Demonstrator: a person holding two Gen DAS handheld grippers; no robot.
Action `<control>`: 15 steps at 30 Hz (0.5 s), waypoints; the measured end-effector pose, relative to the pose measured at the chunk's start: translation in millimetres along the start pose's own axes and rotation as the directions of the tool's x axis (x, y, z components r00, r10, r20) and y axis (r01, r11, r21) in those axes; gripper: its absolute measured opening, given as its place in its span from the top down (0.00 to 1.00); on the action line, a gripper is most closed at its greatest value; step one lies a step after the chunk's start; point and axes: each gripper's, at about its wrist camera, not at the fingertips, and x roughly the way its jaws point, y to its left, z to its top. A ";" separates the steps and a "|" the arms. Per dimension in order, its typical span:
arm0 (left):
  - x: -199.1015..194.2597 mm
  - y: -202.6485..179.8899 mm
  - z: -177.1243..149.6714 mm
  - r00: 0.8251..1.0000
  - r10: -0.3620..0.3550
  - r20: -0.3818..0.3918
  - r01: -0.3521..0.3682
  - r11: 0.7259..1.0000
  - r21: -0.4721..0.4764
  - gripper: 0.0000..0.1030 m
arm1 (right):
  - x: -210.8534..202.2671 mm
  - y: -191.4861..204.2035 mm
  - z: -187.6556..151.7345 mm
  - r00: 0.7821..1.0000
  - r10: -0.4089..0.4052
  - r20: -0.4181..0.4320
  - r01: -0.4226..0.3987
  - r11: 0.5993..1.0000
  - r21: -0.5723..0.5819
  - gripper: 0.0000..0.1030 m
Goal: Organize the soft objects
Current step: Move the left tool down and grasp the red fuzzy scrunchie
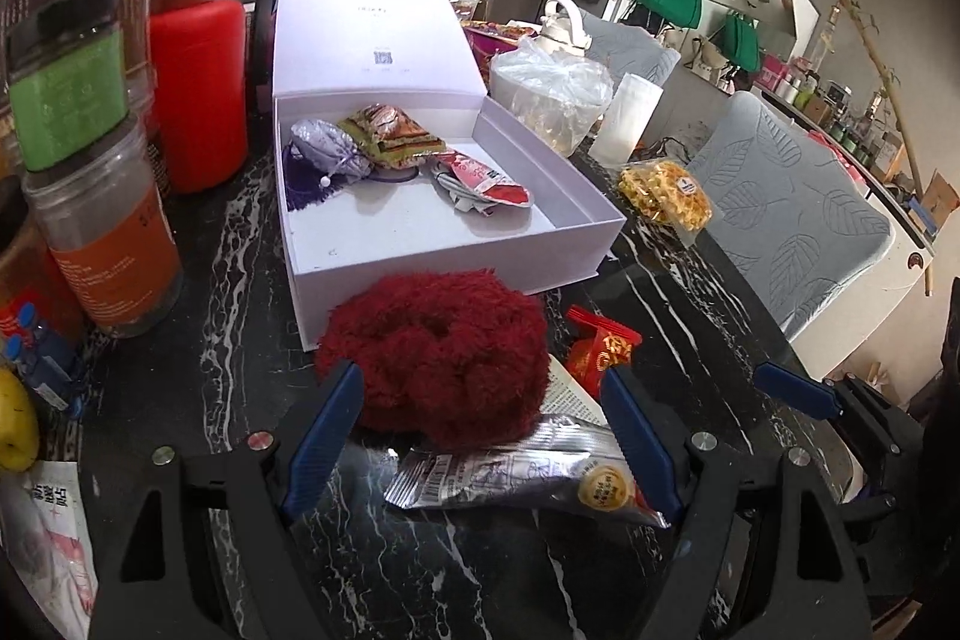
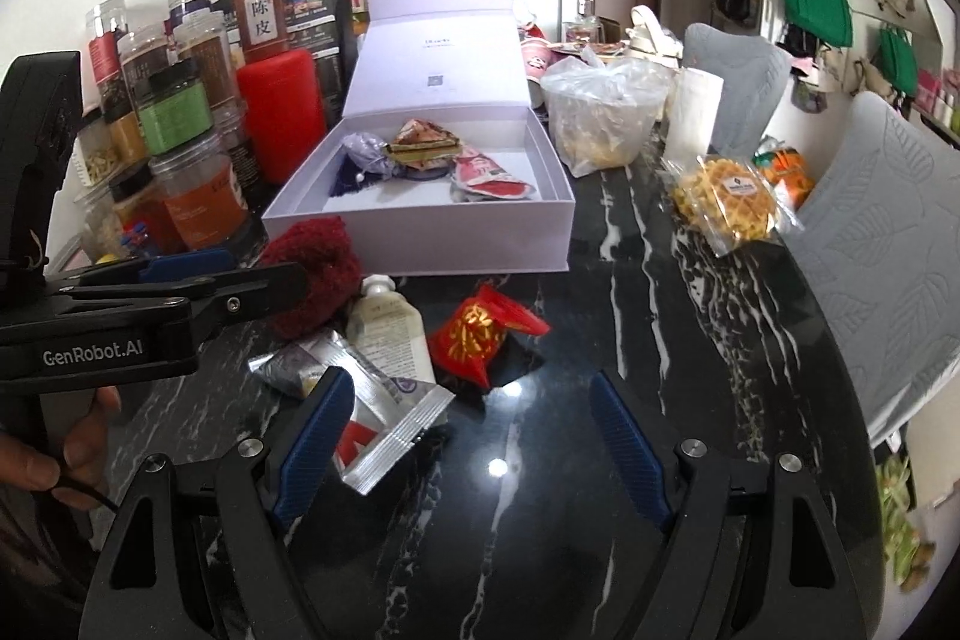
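Note:
A dark red fuzzy ball [image 1: 438, 358] lies on the black marble table in front of an open white box [image 1: 444, 256]. My left gripper [image 1: 480, 376] is open, with its blue pads on either side of the ball and of a silver packet [image 1: 522, 478]; neither pad presses on them. Inside the box lie a lavender sachet [image 1: 330, 148], a patterned pouch [image 1: 390, 130] and a red-white packet [image 1: 486, 184]. My right gripper [image 2: 468, 379] is open over bare table. A silver packet [image 2: 384, 436] is beside its left pad, and a red pouch [image 2: 480, 334] and a cream tube [image 2: 390, 334] lie just ahead.
Jars [image 1: 102, 244] and a red canister [image 1: 201, 94] crowd the table's left side. A bagged bowl [image 2: 600, 112] and a wrapped waffle snack [image 2: 726, 202] sit right of the box. Grey chairs [image 2: 888, 244] stand along the right edge. A hand [image 2: 78, 436] holds the left gripper [image 2: 258, 271].

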 end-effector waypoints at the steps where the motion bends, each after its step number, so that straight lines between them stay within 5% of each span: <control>1: 3.2 1.1 0.2 1.000 0.004 -0.002 -0.004 1.000 -0.005 0.21 | 2.7 -1.4 0.0 1.000 -0.001 -0.004 0.001 1.000 0.002 0.21; 7: 21.8 11.1 3.6 0.998 0.060 -0.016 -0.060 0.998 -0.032 0.21 | 14.1 -8.8 1.1 1.000 -0.007 -0.015 0.007 1.000 0.014 0.21; 15: 45.6 25.7 7.9 0.997 0.040 -0.064 -0.044 0.997 -0.057 0.17 | 26.0 -15.1 4.6 1.000 0.001 -0.022 0.000 1.000 0.029 0.21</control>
